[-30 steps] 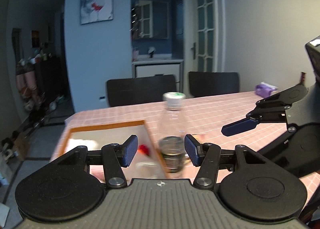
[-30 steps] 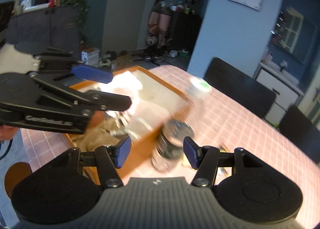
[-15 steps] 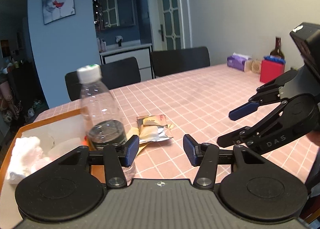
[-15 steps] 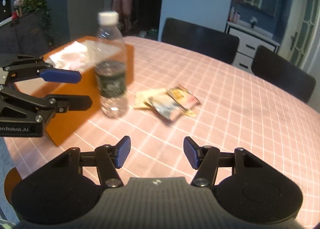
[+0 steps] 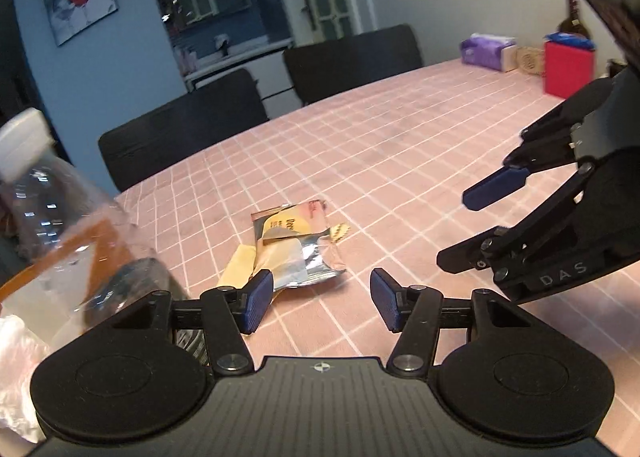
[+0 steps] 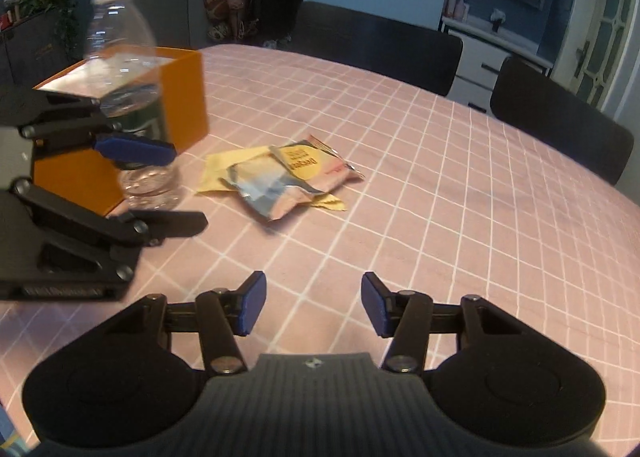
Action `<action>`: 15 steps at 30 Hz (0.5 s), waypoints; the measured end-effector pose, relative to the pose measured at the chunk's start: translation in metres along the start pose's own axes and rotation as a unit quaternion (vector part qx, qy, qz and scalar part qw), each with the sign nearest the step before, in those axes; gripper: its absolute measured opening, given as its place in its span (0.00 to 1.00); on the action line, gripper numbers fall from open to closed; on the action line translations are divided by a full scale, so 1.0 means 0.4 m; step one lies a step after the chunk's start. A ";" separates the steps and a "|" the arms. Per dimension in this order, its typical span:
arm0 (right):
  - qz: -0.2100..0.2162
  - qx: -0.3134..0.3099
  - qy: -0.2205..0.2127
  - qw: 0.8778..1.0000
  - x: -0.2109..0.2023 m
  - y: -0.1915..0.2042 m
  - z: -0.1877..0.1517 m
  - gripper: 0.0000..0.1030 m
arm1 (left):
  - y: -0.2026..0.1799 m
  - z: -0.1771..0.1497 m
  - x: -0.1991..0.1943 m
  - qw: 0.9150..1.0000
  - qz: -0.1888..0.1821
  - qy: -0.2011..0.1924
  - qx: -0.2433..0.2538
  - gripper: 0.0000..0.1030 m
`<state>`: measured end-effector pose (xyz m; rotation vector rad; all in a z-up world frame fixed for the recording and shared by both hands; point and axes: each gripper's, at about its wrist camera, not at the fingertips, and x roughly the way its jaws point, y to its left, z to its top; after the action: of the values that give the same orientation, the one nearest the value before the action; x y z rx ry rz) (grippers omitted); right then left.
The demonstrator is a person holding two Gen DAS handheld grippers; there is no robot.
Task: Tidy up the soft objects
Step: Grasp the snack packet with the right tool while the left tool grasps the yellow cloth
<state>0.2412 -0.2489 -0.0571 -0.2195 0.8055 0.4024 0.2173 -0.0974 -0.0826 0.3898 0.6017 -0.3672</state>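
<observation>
Lying flat on the pink checked tablecloth, the snack packets sit as a small overlapping heap: a silvery foil pouch with a yellow and pink printed face on top, and a plain yellow wrapper poking out beneath it toward the bottle side. From the left gripper the heap is straight ahead and a touch left of centre, near enough that the foil's lower edge looks almost level with the left blue pad, though nothing touches. The right gripper has the same heap ahead and a little left, with a clear stretch of cloth between. Both claws are spread wide and hold nothing. The foil pouch's long axis runs diagonally in both wrist views, so I judge that a straight closing pinch from either side would meet a corner rather than a broad flank unless the wrist turns. The left hand appears the nearer one. A clear plastic bottle stands upright just beside the orange box, left of the packets, and the box, already holding something white and soft, seems the likely destination.
</observation>
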 end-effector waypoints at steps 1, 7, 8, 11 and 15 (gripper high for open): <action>0.004 0.009 0.001 1.000 0.014 -0.012 0.009 0.51 | 0.001 0.001 0.014 1.000 0.008 0.005 -0.009 0.64; 0.031 0.039 -0.002 0.999 0.086 -0.041 0.068 0.54 | 0.014 -0.016 0.076 0.997 0.021 0.049 -0.047 0.64; 0.037 0.041 -0.002 0.998 0.099 -0.039 0.078 0.55 | 0.015 -0.020 0.082 0.997 0.018 0.052 -0.046 0.64; 0.061 0.054 0.007 0.997 0.147 -0.029 0.103 0.56 | 0.023 -0.025 0.095 0.997 0.008 0.061 -0.050 0.64; 0.087 0.076 0.030 0.993 0.210 -0.012 0.117 0.55 | 0.029 -0.019 0.098 0.996 -0.005 0.064 -0.054 0.64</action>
<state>0.3261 -0.2150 -0.0871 -0.0183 0.9134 0.4970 0.2490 -0.0925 -0.1092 0.3078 0.7459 -0.3183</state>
